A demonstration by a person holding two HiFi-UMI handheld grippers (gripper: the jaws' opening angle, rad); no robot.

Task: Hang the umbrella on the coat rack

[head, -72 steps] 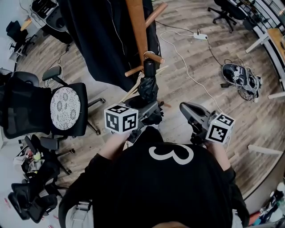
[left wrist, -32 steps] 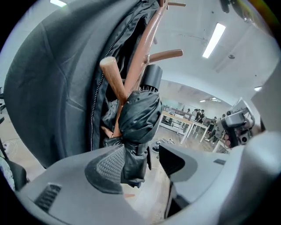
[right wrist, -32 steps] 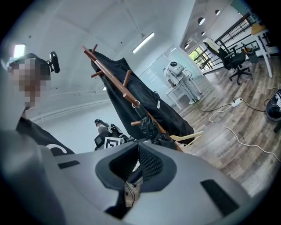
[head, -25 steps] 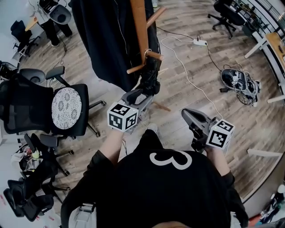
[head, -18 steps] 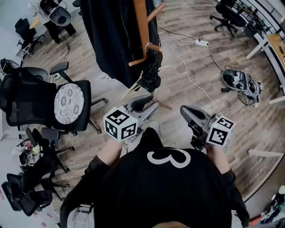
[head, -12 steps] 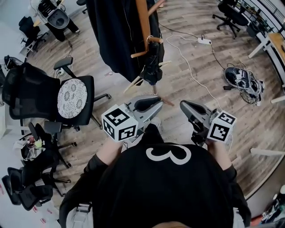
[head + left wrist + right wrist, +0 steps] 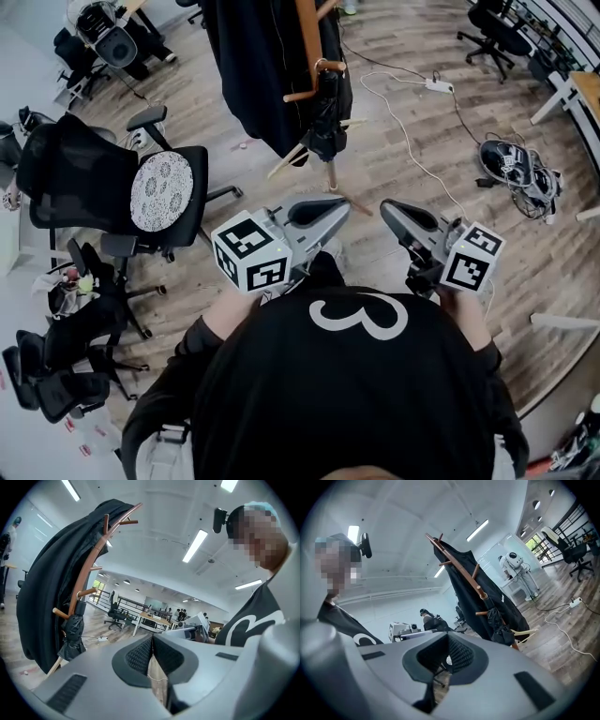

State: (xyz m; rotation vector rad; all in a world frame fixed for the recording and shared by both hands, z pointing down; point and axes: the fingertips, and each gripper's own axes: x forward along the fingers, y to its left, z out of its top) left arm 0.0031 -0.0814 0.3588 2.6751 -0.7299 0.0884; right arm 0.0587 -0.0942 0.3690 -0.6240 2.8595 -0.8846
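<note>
A folded black umbrella (image 7: 326,122) hangs by its loop from a lower peg of the wooden coat rack (image 7: 307,37), free of both grippers. A black coat (image 7: 253,66) drapes the rack. In the left gripper view the umbrella (image 7: 72,634) dangles at the left below the rack (image 7: 89,569). The right gripper view shows the umbrella (image 7: 499,623) against the rack (image 7: 464,569). My left gripper (image 7: 342,206) (image 7: 152,641) is shut and empty, well short of the umbrella. My right gripper (image 7: 389,208) (image 7: 447,641) is beside it, also shut and empty.
A black office chair (image 7: 141,187) with a patterned seat stands left of the rack. A white power strip (image 7: 439,84) and its cable run across the wood floor on the right, near a bundle of gear (image 7: 511,164). More chairs (image 7: 497,23) stand at the far right.
My left gripper let go of the umbrella, drew back toward my body and its jaws closed on nothing. The umbrella stays hanging on the peg. The right gripper rose slightly.
</note>
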